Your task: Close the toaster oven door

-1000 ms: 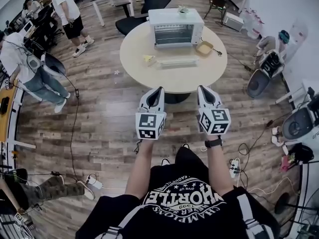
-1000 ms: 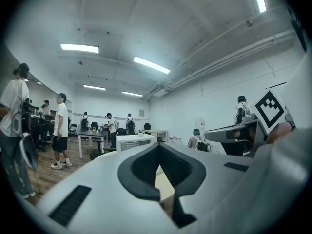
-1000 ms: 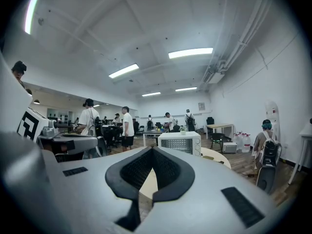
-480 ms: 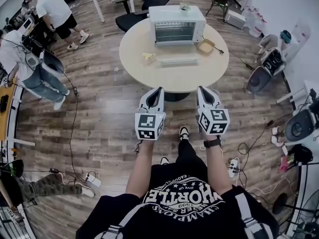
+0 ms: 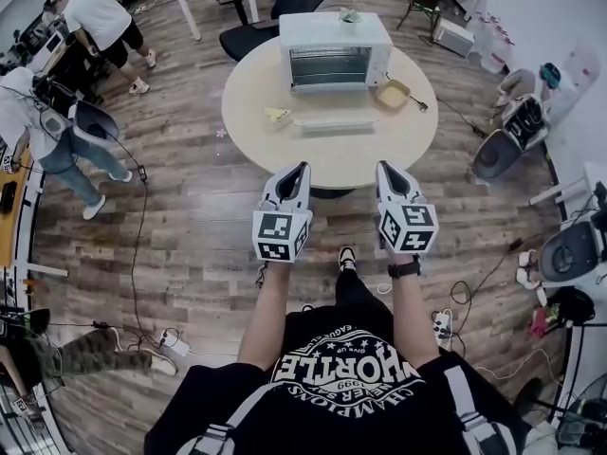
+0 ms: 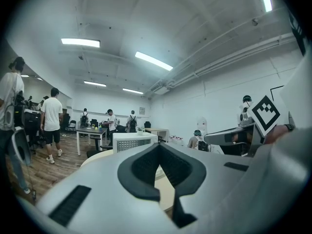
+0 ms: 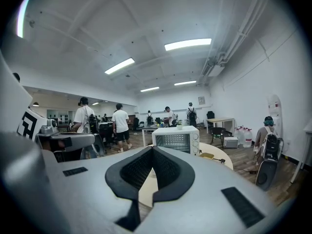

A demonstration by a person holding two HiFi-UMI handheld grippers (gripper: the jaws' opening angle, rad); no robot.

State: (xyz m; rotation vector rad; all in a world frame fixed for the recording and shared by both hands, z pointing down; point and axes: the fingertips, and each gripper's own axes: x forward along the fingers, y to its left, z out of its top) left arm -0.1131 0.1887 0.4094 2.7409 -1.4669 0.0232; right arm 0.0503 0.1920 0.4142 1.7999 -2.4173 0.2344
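- two grippers, both with jaws pressed together and nothing between them: your left gripper (image 5: 300, 169) and right gripper (image 5: 385, 169) hang side by side over the wood floor, short of the round table (image 5: 248, 126).
- the toaster oven (image 5: 332, 36) sits on the far half of that table, facing you. its door (image 5: 337, 121) looks dropped flat toward you, handle edge nearest.
- first risk: if you lift the door from one corner with closed tips, it could slide off them and slam back down. come under the front edge near its middle.
- second risk: a hard push as the door nears upright may shove the oven backward and topple the small plant (image 5: 349, 14) on its top.
- third risk: the yellow wedge (image 5: 278, 115) lies just beside the door's left end and the tan tray (image 5: 390, 93) is near its right. a wide sweep from either gripper would knock them.
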